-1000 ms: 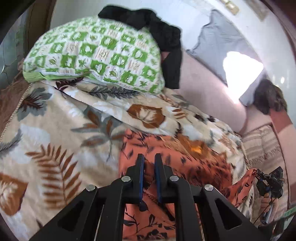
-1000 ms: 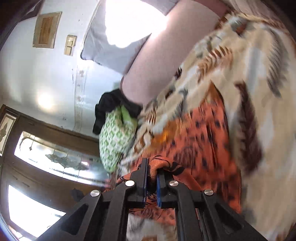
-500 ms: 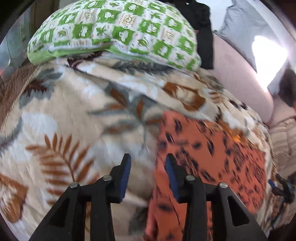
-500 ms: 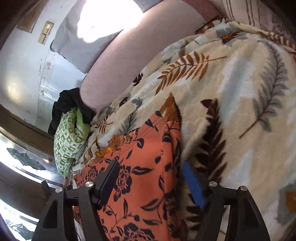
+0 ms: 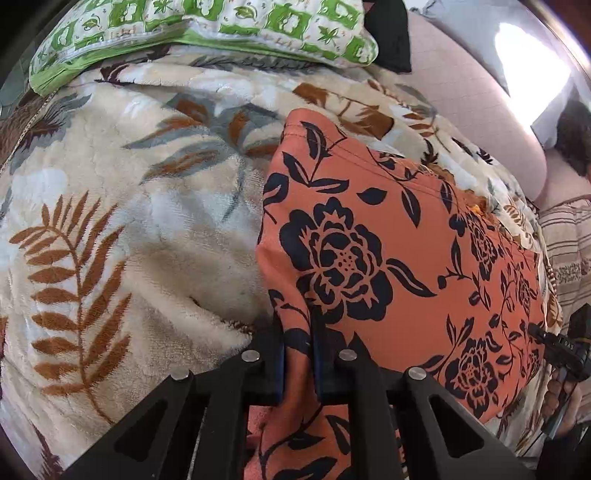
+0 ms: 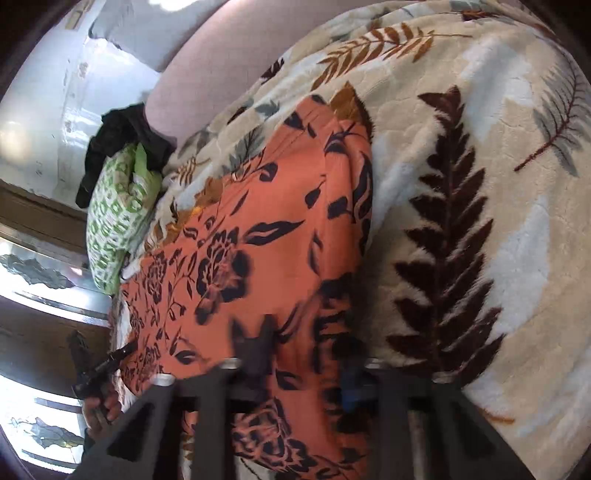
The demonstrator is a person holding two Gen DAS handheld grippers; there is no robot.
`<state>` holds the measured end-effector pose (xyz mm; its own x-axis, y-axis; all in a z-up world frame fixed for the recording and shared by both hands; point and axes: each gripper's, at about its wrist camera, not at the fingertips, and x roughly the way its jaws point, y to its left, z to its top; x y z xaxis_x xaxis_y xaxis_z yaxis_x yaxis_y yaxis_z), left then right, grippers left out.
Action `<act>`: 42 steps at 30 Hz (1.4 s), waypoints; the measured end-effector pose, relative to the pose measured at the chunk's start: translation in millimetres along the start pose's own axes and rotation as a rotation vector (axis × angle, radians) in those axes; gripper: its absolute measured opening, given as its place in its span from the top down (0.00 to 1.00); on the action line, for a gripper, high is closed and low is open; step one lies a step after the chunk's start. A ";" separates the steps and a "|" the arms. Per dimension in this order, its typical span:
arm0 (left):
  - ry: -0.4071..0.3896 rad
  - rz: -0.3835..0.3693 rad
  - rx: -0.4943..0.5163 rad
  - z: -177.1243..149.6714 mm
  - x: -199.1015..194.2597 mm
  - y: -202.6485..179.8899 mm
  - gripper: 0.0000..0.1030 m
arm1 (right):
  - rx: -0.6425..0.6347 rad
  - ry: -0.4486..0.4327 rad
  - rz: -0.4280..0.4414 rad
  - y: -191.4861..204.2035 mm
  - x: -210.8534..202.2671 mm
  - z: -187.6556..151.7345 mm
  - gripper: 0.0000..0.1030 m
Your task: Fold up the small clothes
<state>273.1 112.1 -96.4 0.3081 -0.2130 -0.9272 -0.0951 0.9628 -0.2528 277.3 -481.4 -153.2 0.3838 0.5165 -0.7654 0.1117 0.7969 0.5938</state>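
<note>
1. The orange cloth garment printed with black roses and leaves (image 5: 388, 236) lies spread on the cream plush blanket with brown and grey fern leaves (image 5: 110, 206), right of the blanket's middle in the left wrist view. Its far corner points toward the green-and-white patterned pillow (image 5: 207, 29).
2. The left gripper (image 5: 298, 354) is clenched on the garment's near left edge; a ridge of cloth rises between its two fingers.
3. The right gripper (image 6: 301, 365) sits at the garment's near right edge, close to the fold line. Its fingers stand apart with cloth between them, not pinching, though the view is blurred.
4. The fabric looks thin, light and limp. I judge it will sag and slide rather than hold a crease, and the plush blanket may drag at it.
5. The best hold is likely at corners or hemmed edges, both layers pinched together, so the fold carries over evenly.
</note>
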 end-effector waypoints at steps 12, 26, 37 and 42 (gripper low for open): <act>-0.109 -0.031 0.057 -30.0 -111.4 -25.3 0.94 | -0.048 -0.051 0.065 52.7 -87.7 -11.7 0.83; -0.093 -0.052 -0.037 -110.9 -101.4 34.1 0.84 | -0.018 0.002 -0.027 -11.0 -101.8 -132.3 0.37; -0.095 -0.021 0.079 -55.6 -62.5 3.5 0.84 | -0.152 -0.131 -0.161 14.5 -105.7 -64.6 0.37; -0.083 0.010 0.079 -49.2 -49.4 1.9 0.97 | -0.205 -0.110 -0.245 9.6 -83.3 -40.2 0.38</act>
<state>211.2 116.3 -64.7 0.3851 -0.1923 -0.9026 -0.0249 0.9755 -0.2185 209.6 -504.2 -93.7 0.4662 0.2734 -0.8414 0.0305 0.9455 0.3242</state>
